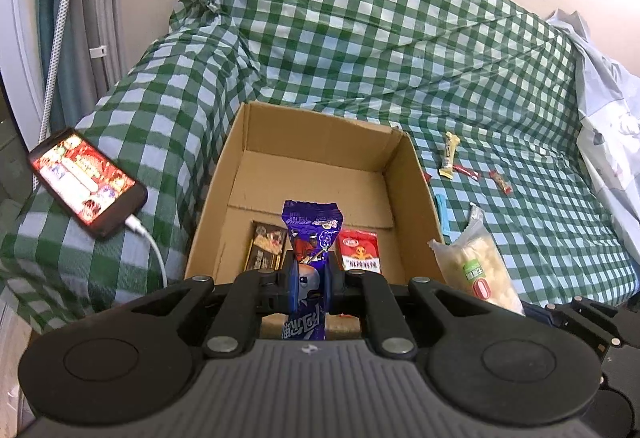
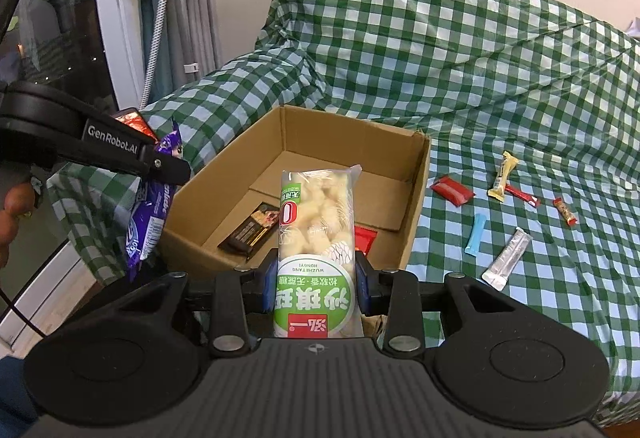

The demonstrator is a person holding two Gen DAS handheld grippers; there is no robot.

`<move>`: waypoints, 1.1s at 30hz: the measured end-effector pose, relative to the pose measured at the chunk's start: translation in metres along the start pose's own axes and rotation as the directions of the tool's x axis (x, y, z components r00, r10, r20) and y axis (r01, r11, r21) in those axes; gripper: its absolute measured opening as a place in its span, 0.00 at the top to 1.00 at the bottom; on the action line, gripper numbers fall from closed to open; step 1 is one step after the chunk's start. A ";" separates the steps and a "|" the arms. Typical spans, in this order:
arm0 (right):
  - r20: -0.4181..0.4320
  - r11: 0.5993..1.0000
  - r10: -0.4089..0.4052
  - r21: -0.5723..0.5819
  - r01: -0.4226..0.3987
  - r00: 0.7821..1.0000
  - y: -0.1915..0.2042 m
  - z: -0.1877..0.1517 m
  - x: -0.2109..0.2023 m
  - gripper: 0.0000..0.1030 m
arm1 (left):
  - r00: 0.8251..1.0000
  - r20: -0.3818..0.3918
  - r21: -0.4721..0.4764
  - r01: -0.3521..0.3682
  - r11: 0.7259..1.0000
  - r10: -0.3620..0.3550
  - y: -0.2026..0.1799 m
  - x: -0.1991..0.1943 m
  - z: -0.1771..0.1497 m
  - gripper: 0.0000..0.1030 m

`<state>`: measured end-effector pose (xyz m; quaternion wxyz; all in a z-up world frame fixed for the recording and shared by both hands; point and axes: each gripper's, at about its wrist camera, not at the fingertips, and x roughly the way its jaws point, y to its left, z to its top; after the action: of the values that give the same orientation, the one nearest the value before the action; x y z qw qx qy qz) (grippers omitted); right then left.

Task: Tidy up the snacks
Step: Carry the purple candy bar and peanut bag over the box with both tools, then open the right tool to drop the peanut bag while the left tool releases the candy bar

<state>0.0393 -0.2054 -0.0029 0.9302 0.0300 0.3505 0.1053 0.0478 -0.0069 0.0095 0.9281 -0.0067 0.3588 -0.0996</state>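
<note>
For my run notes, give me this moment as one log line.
left gripper: shut on purple snack packet | right gripper: shut on green-label pastry pack | cardboard box: two snacks inside | loose snacks on checked cloth

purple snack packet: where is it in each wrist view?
Left wrist: purple snack packet bottom centre, upright, clamped in the left tongs.
Right wrist: purple snack packet at the left edge, hanging from the left tongs.
Shared landmark: cardboard box, behind the packet in both.
</note>
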 end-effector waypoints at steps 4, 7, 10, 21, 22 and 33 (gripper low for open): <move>-0.007 1.000 -0.002 0.003 0.002 1.000 -0.004 0.009 0.014 0.63 | 1.000 -0.011 -0.001 -0.009 1.000 0.009 0.001 0.015 0.013 0.87; -0.015 1.000 0.000 0.005 0.000 1.000 -0.007 0.016 0.027 0.63 | 1.000 -0.022 -0.004 -0.010 1.000 0.010 0.001 0.028 0.025 0.87; -0.024 1.000 -0.001 0.008 0.001 1.000 -0.012 0.023 0.041 0.63 | 0.999 -0.031 0.003 -0.017 1.000 0.018 0.000 0.042 0.034 0.87; -0.076 0.999 -0.001 0.047 0.004 0.997 -0.030 0.037 0.099 0.63 | 0.994 -0.101 0.016 -0.043 0.999 0.044 0.001 0.102 0.058 0.87; -0.080 0.999 0.001 0.052 0.004 0.997 -0.031 0.037 0.103 0.63 | 0.993 -0.107 0.017 -0.044 0.999 0.045 0.001 0.107 0.059 0.87; -0.117 0.998 0.011 0.062 -0.003 0.993 -0.038 0.041 0.148 0.63 | 0.985 -0.163 0.039 -0.057 0.998 0.063 0.000 0.157 0.069 0.87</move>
<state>0.1812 -0.2094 -0.0725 0.9061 0.0536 0.4076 0.0993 0.2071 -0.0410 -0.0434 0.8980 0.0281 0.4322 -0.0778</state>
